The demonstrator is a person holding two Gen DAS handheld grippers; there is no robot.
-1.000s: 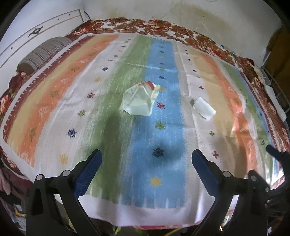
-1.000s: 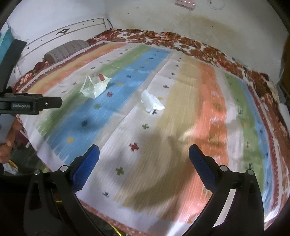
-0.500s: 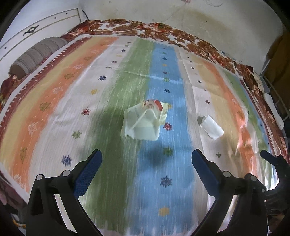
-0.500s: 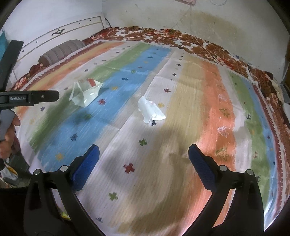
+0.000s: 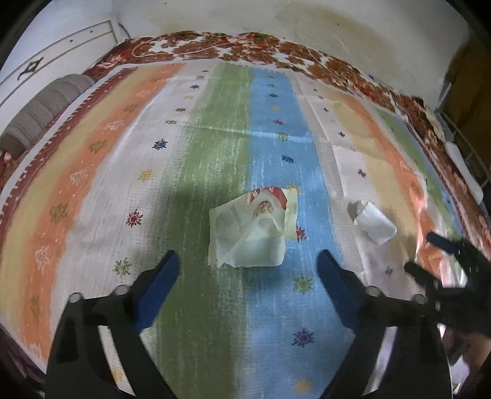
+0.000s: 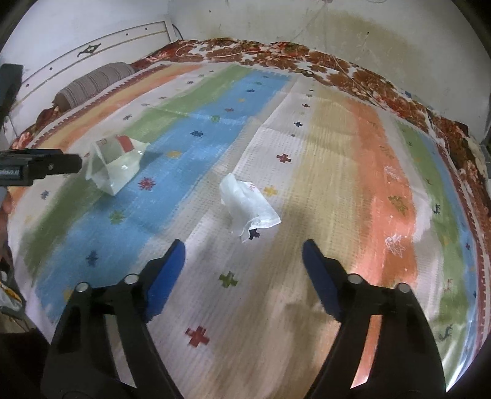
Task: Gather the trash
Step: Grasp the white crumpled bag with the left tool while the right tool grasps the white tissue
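A crumpled pale plastic bag with a red print (image 5: 250,228) lies on the striped bedspread, straight ahead of my left gripper (image 5: 247,265), which is open and empty just short of it. A crumpled white wrapper (image 6: 247,204) lies ahead of my right gripper (image 6: 244,257), which is open and empty a short way from it. The wrapper also shows in the left wrist view (image 5: 373,221), and the bag in the right wrist view (image 6: 113,164). The left gripper's body shows at the left edge of the right wrist view (image 6: 36,165).
The striped bedspread (image 5: 122,172) covers a bed with a floral sheet (image 5: 245,50) at the far side. A grey bolster pillow (image 5: 40,113) lies at the far left by the headboard. A stained white wall (image 6: 337,27) stands behind.
Both grippers have moved forward and lower over the bed. The bag and the wrapper are now much closer to the open jaws. Neither piece has moved.
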